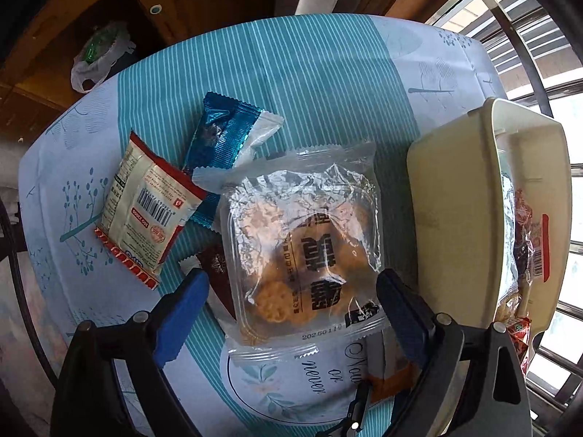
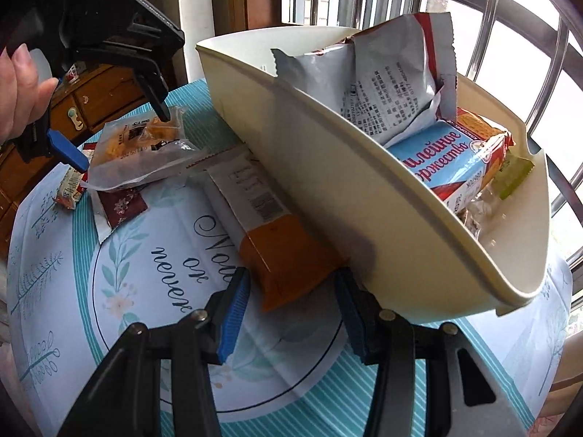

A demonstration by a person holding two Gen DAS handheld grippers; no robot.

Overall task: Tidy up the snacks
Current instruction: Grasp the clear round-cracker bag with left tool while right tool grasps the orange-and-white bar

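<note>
My left gripper (image 1: 291,291) is open, its blue pads on either side of a clear pack of round biscuits (image 1: 302,244) lying on the table; the right wrist view shows it too (image 2: 124,142), over the same pack (image 2: 135,149). My right gripper (image 2: 291,287) is open around the orange end of a white-and-orange bar (image 2: 262,225), which lies partly under the cream bin (image 2: 328,189). The bin holds several snack packs, among them a blue biscuit pack (image 2: 444,160) and a white pouch (image 2: 393,91). The bin's wall shows in the left wrist view (image 1: 448,200).
A red-and-white sachet (image 1: 149,211), a blue foil pack (image 1: 222,138) and a dark red packet (image 1: 218,273) lie on the teal striped tablecloth (image 1: 309,83). A plastic bag (image 1: 98,58) sits past the table's far edge. Window bars (image 2: 510,36) stand behind the bin.
</note>
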